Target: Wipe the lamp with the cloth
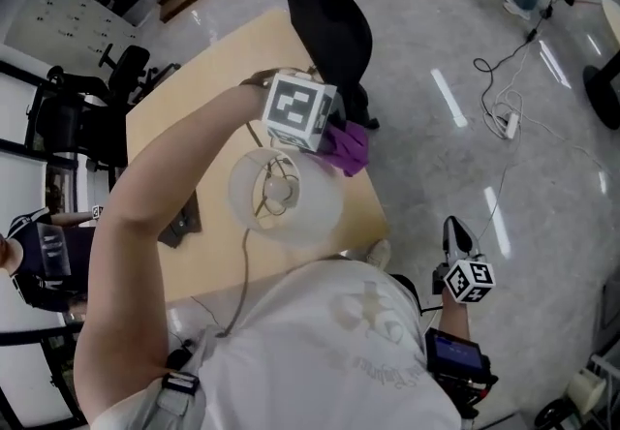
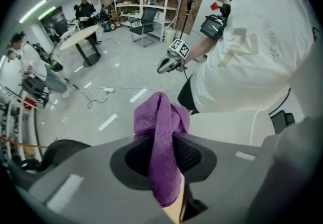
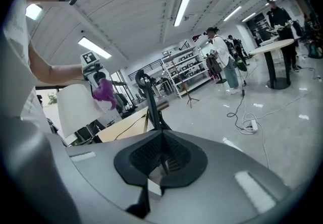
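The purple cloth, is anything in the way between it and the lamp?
No, nothing visible is in the way. The left gripper pinches the purple cloth, which hangs right beside the upper rim of the white lampshade, with no other thing between them. Whether it touches the shade yet is hard to tell.

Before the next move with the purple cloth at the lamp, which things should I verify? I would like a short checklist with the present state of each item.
1. Cloth gripped: ok. The left gripper has its jaws closed on the folded purple cloth.
2. Cloth touching the lamp shade: cannot tell. In the head view it sits at the shade's rim.
3. Lamp upright on the table: ok. The shade's open top shows the bulb.
4. Right gripper free: ok. Its jaws are together on nothing, and it is away from the table.
5. Lamp steadied: not ok. Nothing holds it.
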A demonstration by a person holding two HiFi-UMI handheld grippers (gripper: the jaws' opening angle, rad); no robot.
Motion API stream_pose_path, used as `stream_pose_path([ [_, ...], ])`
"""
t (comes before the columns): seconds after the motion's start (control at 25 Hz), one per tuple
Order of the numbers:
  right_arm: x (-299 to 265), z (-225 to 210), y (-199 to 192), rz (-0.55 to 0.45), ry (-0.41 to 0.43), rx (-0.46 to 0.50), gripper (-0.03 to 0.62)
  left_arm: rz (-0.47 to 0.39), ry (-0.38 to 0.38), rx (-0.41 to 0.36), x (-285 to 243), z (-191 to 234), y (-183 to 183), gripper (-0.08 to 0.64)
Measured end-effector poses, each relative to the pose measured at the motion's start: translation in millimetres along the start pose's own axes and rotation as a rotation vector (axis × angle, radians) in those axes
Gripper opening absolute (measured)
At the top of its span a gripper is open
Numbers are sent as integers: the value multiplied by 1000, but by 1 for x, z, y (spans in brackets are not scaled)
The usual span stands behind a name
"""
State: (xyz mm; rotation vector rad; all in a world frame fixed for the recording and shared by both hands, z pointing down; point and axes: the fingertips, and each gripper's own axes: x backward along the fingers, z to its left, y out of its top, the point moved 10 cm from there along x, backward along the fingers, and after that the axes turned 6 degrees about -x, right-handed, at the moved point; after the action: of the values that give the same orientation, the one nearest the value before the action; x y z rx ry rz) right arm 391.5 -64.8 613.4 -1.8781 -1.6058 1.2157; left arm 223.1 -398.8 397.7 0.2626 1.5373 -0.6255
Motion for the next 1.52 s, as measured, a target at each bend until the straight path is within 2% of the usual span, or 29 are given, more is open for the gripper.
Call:
stream_pose_path([
  [0.08,-2,1,1,2,13,11,12,27,152,3,23,-7,8,95],
  [0.2,-15,7,3,13,61,33,12,70,329,71,53,-34,7,95],
  [0.36,-44,14,11,53,137,62,12,50,566,232,101,-74,7,95],
  [0.48,-57,16,13,94,176,80,12,18,721,368,127,-111,21,95],
  [0.6,-65,23,16,129,214,108,12,-74,796,511,144,-149,49,97],
  [0.72,-71,29,21,141,240,139,12,-165,833,602,142,-170,82,96],
  [0.92,-72,37,17,128,267,159,14,-166,983,701,99,-172,110,95],
  [1.12,-36,60,11,137,281,208,14,-262,1070,832,64,-191,117,95],
  [1.36,15,84,9,198,327,295,12,-244,1226,1009,35,-196,105,95],
  [1.52,44,86,13,207,347,313,12,-157,1366,1047,19,-193,108,95],
])
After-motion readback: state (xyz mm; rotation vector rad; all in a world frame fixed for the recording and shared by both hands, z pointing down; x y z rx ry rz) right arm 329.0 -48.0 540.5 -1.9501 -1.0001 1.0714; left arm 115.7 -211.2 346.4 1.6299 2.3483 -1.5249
